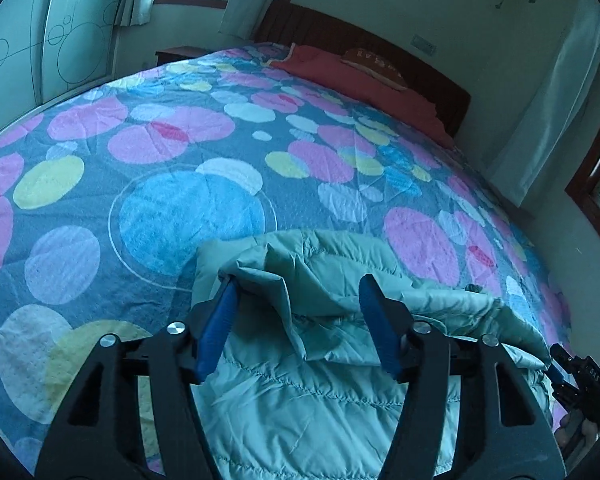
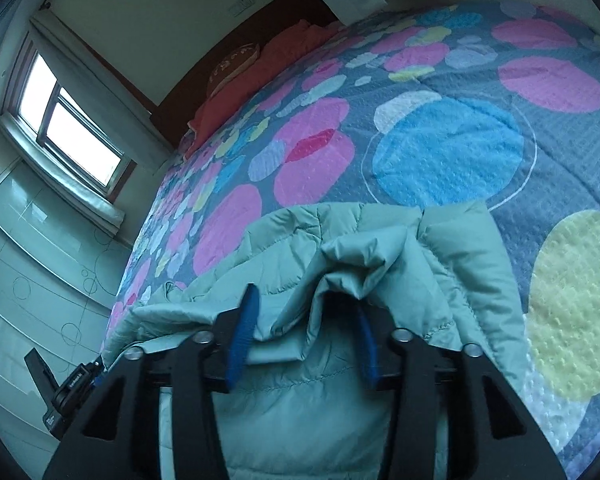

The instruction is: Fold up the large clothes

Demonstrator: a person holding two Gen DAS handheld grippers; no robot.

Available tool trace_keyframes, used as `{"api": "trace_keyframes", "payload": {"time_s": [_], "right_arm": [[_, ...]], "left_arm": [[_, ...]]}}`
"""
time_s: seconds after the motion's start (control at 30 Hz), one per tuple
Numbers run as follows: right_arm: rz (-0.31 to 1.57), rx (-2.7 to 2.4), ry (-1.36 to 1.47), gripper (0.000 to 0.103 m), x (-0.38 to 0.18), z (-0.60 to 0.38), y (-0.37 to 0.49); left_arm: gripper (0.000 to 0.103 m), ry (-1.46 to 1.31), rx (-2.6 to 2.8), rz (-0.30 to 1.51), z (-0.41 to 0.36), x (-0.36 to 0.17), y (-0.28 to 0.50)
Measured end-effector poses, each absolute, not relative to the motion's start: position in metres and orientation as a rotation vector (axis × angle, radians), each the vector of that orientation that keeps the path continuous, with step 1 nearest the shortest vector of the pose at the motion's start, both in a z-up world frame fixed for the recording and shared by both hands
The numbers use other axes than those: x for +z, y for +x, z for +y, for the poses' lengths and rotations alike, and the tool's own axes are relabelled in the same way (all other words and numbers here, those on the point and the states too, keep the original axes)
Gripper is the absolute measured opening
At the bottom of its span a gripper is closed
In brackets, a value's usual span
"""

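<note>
A pale green quilted jacket [image 1: 300,380] lies on the near part of the bed, partly folded over itself. My left gripper [image 1: 298,284] is open, its blue fingers [image 1: 216,332] astride a bunched fold of the jacket. In the right wrist view the same jacket [image 2: 320,400] fills the lower middle. My right gripper [image 2: 306,304] is open too, with a raised fold of fabric draped between its blue fingers [image 2: 242,336]; the right fingertip is hidden by cloth. The other gripper shows at the edge of each view, in the left wrist view [image 1: 580,376] and in the right wrist view [image 2: 68,392].
The bed [image 1: 180,160] carries a grey-blue cover with big pink, blue and yellow circles. A red blanket [image 1: 340,68] and a pillow [image 1: 374,64] lie by the dark headboard [image 1: 360,40]. Wardrobe doors [image 1: 40,48], windows [image 2: 68,128] and curtains [image 1: 548,92] surround the bed.
</note>
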State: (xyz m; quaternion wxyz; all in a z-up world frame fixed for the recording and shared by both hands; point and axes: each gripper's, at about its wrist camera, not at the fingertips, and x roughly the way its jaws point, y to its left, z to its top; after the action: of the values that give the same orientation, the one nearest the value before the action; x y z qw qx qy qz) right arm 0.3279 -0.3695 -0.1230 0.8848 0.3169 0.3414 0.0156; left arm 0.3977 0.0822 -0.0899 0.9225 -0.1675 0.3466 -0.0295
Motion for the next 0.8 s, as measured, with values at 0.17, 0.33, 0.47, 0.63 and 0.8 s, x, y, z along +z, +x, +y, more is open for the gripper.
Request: {"api": "trace_keyframes", "payload": {"time_s": [0.17, 0.33, 0.47, 0.63, 0.8], "right_arm": [[0.721, 0.040, 0.609, 0.059, -0.114, -0.377, 0.319], [0.742, 0.004, 0.584, 0.060, -0.120, -0.392, 0.328], [0.785, -0.006, 0.541, 0.060, -0.125, -0.399, 0.349], [0.829, 0.013, 0.526, 0.059, -0.131, -0.402, 0.378], [0.874, -0.008, 0.512, 0.038, -0.141, -0.399, 0.393]], "left_arm": [[0.067, -0.253, -0.085, 0.714, 0.087, -0.083, 0.395], [0.067, -0.275, -0.054, 0.771, 0.106, -0.097, 0.409], [0.067, -0.297, -0.059, 0.813, 0.113, -0.105, 0.427], [0.067, -0.292, -0.091, 0.884, 0.107, -0.117, 0.453], [0.030, -0.261, -0.086, 0.926, 0.101, -0.127, 0.467]]}}
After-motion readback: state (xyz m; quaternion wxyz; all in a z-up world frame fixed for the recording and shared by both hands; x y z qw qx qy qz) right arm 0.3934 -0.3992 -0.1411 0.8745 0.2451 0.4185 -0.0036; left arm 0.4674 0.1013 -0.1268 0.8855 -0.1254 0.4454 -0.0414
